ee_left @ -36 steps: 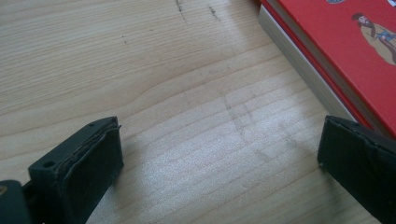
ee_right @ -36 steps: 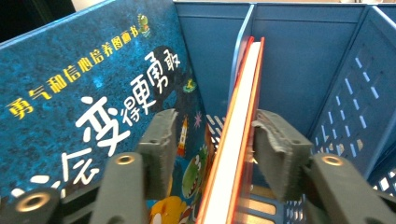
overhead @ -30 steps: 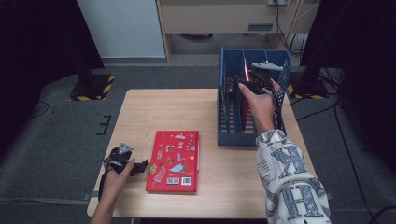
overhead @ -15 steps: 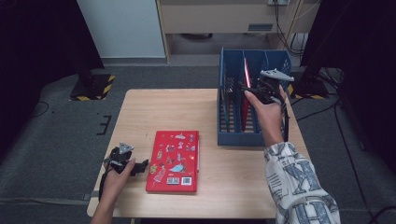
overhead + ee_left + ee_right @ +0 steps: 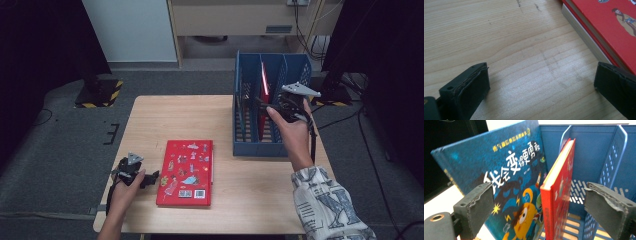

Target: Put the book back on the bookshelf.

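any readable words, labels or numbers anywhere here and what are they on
"我会变得更勇敢": yellow and white title on the dark blue picture book standing in the blue plastic file rack.
Upright red book in the rack: cover print too blurred to read.
Flat red sticker-covered book on the wooden table: barcode label and pictures too small to read.

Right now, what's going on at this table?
A person is filing books into a blue plastic file rack. The right gripper has just been opening; its jaws stand apart around a thin red book standing upright in the rack, beside a dark blue picture book. The left gripper rests open on the wooden table beside a flat red sticker-covered book.
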`<state>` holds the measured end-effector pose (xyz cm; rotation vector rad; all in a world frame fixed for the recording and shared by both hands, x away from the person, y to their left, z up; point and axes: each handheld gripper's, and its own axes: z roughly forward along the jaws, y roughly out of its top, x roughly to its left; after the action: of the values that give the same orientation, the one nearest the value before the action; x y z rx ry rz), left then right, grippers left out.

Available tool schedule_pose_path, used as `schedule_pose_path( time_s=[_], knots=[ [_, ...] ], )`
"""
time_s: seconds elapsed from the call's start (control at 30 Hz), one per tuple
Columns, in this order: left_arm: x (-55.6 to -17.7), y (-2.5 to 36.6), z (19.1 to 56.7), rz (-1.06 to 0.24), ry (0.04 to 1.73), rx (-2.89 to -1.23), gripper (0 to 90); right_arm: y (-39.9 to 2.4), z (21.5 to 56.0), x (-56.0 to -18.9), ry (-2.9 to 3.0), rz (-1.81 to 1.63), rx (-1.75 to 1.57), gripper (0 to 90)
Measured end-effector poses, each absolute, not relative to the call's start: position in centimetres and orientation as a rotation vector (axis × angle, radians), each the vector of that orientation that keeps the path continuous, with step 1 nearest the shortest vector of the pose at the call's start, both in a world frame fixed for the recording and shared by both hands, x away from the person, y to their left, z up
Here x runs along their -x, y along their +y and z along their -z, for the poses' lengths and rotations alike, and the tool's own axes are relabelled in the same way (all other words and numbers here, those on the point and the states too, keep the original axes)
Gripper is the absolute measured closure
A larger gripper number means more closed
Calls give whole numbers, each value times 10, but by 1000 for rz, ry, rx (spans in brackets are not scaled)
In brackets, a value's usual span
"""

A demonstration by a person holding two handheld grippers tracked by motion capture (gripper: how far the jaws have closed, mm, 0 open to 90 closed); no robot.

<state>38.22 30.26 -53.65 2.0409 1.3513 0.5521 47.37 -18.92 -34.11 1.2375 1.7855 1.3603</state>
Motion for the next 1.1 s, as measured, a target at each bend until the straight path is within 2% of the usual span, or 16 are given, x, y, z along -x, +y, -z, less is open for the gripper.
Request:
schedule_pose_path(
  time_s=[0.77,1.1],
  knots=[
    [-382,303,536,-547,1342,-2047,0,-182,398,-415,1957,-1359,-1175,100],
    [-382,302,536,-542,1331,-2050,0,-166,420,-406,2037,-1332,-1141,113]
  ],
)
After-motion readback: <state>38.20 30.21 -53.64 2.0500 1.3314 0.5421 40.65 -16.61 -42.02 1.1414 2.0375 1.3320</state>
